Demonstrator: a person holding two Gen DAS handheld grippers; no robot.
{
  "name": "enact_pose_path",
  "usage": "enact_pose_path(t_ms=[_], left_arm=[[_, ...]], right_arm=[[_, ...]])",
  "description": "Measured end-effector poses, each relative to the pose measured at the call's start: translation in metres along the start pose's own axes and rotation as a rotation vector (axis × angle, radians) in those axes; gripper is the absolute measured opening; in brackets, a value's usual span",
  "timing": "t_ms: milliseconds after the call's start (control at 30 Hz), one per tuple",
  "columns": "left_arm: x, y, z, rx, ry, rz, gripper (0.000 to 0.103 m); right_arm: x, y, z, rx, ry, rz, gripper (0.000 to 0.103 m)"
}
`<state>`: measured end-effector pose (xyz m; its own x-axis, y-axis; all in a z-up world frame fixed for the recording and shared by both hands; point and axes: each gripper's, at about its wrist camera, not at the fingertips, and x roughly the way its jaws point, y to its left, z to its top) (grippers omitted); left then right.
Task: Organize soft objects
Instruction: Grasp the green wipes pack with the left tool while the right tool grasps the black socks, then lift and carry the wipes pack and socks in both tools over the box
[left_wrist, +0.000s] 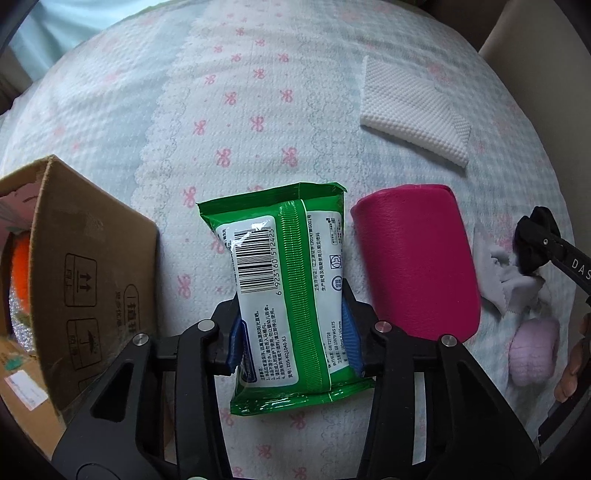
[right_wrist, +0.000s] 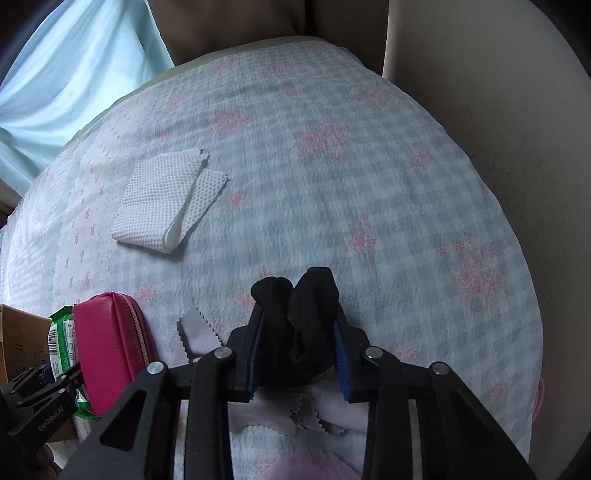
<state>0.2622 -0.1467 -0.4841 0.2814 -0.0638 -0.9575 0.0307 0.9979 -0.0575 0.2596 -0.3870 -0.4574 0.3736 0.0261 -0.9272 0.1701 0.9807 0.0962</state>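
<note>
My left gripper is shut on a green wet-wipes pack, holding it by its middle just above the bed. A magenta zip pouch lies right beside it; it also shows in the right wrist view. My right gripper is shut on a black sock, and shows at the right edge of the left wrist view. Below it lie a grey pinked-edge cloth and a pale pink knit item. A folded white dotted cloth lies farther away.
An open cardboard box stands at the left, holding an orange item and other things. The bed has a blue-checked cover with pink bows. A beige wall or headboard is at the right, a pale blue curtain behind.
</note>
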Motion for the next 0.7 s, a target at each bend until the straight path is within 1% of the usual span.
enact_pose_path(t_ms=[267,400,533,700], left_arm=[[-0.019,-0.008,0.001,0.006,-0.034,-0.006,0.039],[-0.041,-0.008,0.0,-0.006,-0.06,-0.006,0.039],[-0.074,-0.006,0.002,-0.036,-0.103,-0.018,0.039],[-0.135,0.001,0.008,-0.071,-0.183,-0.049,0.039]], right_arm=[[-0.015,-0.002,0.001,-0.013,-0.028,0.017,0.026],[-0.03,0.0,0.003,-0.021,-0.049,0.023,0.026],[-0.054,0.005,0.008,-0.037,-0.071,0.032,0.026],[-0.104,0.018,0.013,-0.055,-0.103,0.069,0.026]])
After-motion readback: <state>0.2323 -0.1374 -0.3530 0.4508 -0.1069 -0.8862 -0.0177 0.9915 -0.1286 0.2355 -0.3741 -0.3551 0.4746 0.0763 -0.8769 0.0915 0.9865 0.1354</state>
